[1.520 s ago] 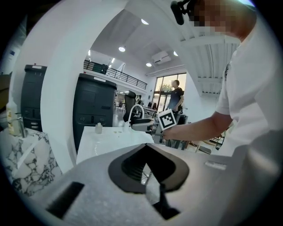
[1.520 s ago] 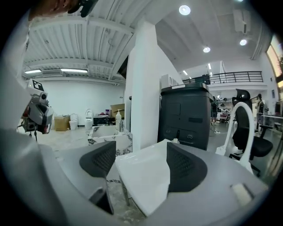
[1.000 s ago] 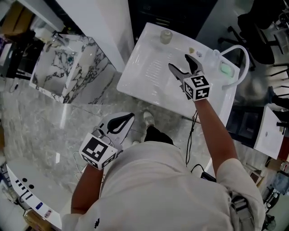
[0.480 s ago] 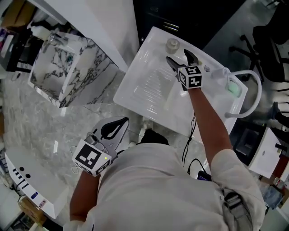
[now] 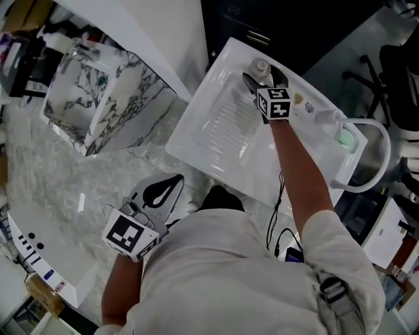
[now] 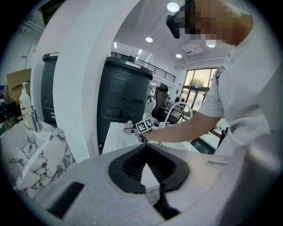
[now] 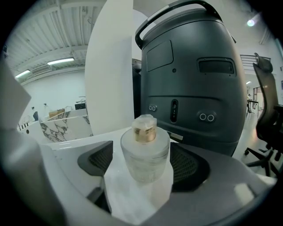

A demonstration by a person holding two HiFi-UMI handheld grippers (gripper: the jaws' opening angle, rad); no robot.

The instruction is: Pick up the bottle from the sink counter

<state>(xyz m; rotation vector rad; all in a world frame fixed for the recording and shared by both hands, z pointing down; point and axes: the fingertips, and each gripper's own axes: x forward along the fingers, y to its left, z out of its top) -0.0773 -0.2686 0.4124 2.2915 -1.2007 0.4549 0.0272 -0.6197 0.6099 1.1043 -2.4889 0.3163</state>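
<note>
Bottle between the right gripper's wide-spread fingers

Frosted, gold-necked bottle [image 7: 145, 150] stands upright at the far edge of the white sink surface [image 5: 216, 124], before a dark grey cabinet [image 7: 194, 79]. The right gripper [image 5: 260, 75] straddles it without touching. The left gripper [image 5: 178, 178] hangs low, fingers closed on nothing. Any print on the bottle is unreadable.

My head view is bright and even. The white sink counter [image 5: 216, 124] is nearly washed out by glare, and its ridges barely show. High above the counter, round ceiling lamps [image 6: 173, 6] flare in my left gripper view, and strip lights [image 7: 62, 61] in my right. Both gripper views bulge and go black at the corners. The bottle [image 7: 145, 150] on the counter looks sharp, with no hard shadow.
</note>
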